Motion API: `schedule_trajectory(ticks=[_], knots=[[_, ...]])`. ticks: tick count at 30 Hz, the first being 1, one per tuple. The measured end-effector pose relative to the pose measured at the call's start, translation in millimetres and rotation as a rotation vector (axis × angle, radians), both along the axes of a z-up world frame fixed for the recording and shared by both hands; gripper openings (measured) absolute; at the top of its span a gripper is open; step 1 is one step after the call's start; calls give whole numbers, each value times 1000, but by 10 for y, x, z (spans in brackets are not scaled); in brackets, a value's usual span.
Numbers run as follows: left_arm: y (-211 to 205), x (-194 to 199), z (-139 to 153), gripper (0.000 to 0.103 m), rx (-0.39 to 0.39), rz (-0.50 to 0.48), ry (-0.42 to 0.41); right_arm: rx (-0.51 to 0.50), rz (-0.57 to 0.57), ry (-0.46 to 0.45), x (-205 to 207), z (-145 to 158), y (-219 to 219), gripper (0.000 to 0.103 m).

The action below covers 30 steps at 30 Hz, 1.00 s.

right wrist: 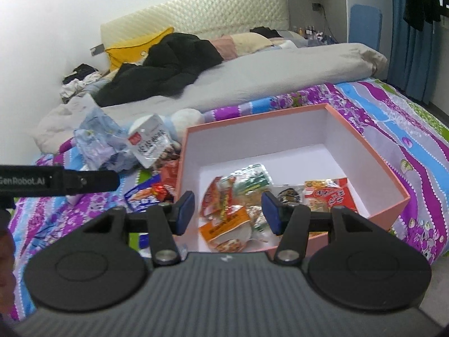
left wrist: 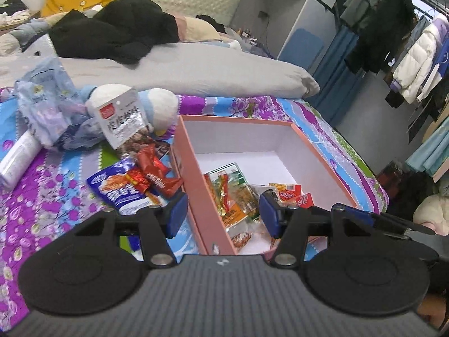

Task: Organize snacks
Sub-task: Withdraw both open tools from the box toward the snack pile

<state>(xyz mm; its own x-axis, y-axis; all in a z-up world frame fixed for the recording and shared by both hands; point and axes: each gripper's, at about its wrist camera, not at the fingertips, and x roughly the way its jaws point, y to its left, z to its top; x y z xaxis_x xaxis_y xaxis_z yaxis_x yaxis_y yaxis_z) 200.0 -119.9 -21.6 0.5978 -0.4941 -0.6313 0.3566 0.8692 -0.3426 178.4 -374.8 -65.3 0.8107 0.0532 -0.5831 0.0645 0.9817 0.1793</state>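
A pink open box (left wrist: pixel 196 174) (right wrist: pixel 364 154) with white inner walls lies on the flowered bedsheet. Several snack packets (left wrist: pixel 233 196) (right wrist: pixel 233 210) lie inside it near the front. Left of the box, loose on the sheet, are a blue packet (left wrist: pixel 120 191) (right wrist: pixel 140 196), red packets (left wrist: pixel 157 174) (right wrist: pixel 168 177) and a white bag of nuts (left wrist: pixel 123 123) (right wrist: pixel 148 143). My left gripper (left wrist: pixel 223 214) hangs open over the box's left wall, nothing between its blue pads. My right gripper (right wrist: pixel 227 213) is open above the packets in the box, also holding nothing.
A crumpled bluish plastic bag (left wrist: pixel 47 104), a white-and-blue plush toy (left wrist: pixel 160 106) and a white tube (left wrist: pixel 16 157) lie behind the loose snacks. A grey duvet (left wrist: pixel 196 70) and black clothes (left wrist: pixel 118 31) cover the bed's far part. Hanging coats (left wrist: pixel 407 42) stand off the bed's right edge.
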Motion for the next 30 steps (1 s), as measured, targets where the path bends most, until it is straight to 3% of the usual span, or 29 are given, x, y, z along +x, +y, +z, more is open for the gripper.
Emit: schedule_trajectory(ticks=[13, 30], knots=[[692, -640, -10, 62, -34, 85, -3, 3, 76, -19, -400, 41, 568, 55], [1356, -720, -127, 62, -51, 187, 16, -16, 138, -13, -326, 27, 1091, 55]])
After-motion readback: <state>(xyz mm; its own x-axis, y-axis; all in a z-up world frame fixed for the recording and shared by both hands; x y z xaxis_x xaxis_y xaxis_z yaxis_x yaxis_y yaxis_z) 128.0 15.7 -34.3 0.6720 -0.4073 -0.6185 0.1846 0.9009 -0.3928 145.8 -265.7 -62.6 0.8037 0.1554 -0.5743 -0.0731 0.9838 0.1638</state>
